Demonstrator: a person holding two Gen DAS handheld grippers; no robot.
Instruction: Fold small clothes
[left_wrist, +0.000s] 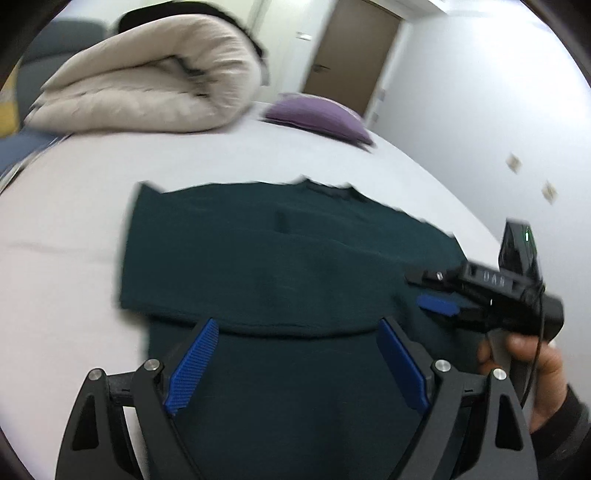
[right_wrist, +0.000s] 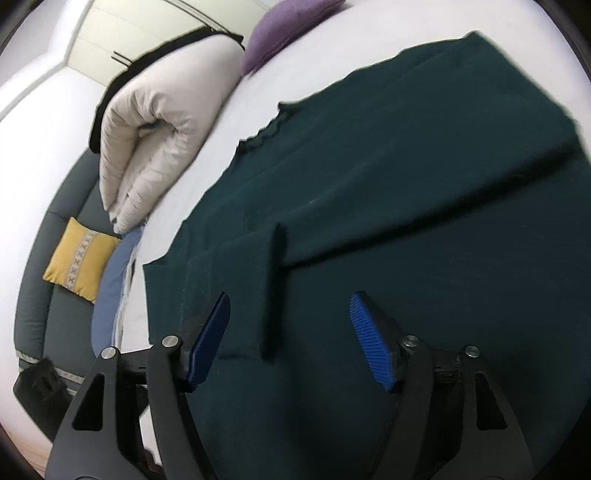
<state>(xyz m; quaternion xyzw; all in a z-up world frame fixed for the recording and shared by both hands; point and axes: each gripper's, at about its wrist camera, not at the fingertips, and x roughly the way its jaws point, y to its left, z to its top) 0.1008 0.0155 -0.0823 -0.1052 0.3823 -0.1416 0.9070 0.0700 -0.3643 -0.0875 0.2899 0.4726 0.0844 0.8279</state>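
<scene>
While the dark green shirt (left_wrist: 280, 254) lies flat on the bed (left_wrist: 74, 229), the spread, empty right gripper (right_wrist: 290, 339) hangs nearest its folded sleeve (right_wrist: 271, 291), the left gripper (left_wrist: 297, 363) likewise spread.

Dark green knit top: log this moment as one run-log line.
dark green knit top: flat on white bed, sides folded in | left gripper: open, empty | right gripper: open, empty

Dark green garment (left_wrist: 280, 266): near hem cut off by frame bottom, far edge smeared by blur. Right tongs (left_wrist: 439, 304): only one blue pad discernible. Wall fittings (left_wrist: 513, 162): too blurred to identify.
</scene>
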